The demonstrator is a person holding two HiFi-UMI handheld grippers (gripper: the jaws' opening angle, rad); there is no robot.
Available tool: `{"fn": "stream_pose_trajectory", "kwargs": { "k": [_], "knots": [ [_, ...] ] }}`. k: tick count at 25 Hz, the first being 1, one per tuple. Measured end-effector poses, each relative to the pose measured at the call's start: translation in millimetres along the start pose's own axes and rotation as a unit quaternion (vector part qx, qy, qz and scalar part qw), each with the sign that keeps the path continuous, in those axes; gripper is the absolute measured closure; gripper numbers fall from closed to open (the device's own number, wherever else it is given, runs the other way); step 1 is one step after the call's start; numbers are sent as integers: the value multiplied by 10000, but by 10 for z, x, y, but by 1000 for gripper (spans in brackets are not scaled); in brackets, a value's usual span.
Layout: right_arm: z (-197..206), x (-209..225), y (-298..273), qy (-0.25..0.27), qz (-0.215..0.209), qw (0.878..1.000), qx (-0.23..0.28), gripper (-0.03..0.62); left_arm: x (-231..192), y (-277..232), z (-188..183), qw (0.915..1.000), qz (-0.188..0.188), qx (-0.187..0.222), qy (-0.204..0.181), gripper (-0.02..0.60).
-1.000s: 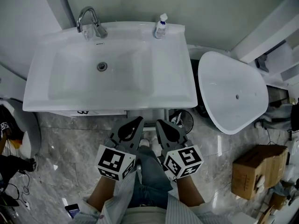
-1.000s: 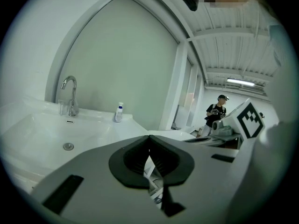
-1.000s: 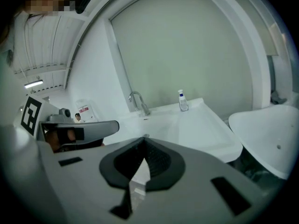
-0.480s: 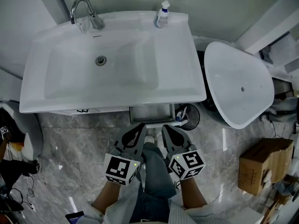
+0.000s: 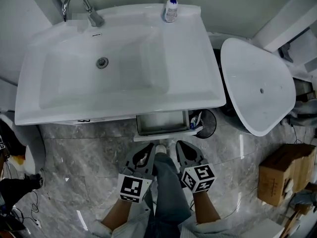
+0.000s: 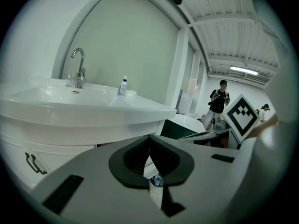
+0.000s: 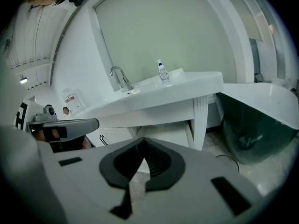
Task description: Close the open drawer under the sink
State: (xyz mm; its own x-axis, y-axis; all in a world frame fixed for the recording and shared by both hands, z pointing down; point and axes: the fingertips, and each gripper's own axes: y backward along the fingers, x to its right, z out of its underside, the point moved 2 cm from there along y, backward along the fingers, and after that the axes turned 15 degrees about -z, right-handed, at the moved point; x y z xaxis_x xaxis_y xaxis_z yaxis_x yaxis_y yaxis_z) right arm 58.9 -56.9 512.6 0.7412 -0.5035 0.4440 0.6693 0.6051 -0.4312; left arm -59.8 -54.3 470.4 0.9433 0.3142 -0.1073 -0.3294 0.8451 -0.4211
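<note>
The drawer stands pulled out from under the front rim of the sink, right of its middle, with its front edge toward the person; both claws hang low over the floor just short of it, the left claw and the right claw on either side of the person's leg; each is clenched, tips together with nothing between them, as each gripper view shows; closing should go best, I judge, with the clenched tips set against the drawer's front, one toward each end, and pushed straight in and level so it does not skew; a push from one claw alone, off centre, could jam it; the small black bin just beside the drawer's right corner is best kept clear of; from above the front panel shows only edge-on, so I cannot tell whether it has a handle; the drawer's back lies under the sink's rim; in the gripper views the claw bodies cover most of it, and the speck seen through the left claw's gap is too small to name.
</note>
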Motion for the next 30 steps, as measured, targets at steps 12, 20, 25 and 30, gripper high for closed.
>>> {"fn": "stream_pose_trajectory", "kwargs": {
  "k": [12, 20, 25, 30],
  "knots": [
    [601, 429, -219, -61, 277, 9993, -234, 585, 2, -248, 673, 9996, -85, -252, -20, 566],
    [855, 619, -357, -127, 365, 9989, -250, 585, -9, -389, 1090, 9984, -6, -524, -190, 566],
    [928, 687, -476, -149, 374, 9989, -241, 585, -59, -512, 1252, 9976, -89, -654, -221, 566],
    [1031, 722, -597, -139, 314, 9990, -285, 585, -40, -594, 1431, 9964, -5, -801, -287, 566]
  ]
}}
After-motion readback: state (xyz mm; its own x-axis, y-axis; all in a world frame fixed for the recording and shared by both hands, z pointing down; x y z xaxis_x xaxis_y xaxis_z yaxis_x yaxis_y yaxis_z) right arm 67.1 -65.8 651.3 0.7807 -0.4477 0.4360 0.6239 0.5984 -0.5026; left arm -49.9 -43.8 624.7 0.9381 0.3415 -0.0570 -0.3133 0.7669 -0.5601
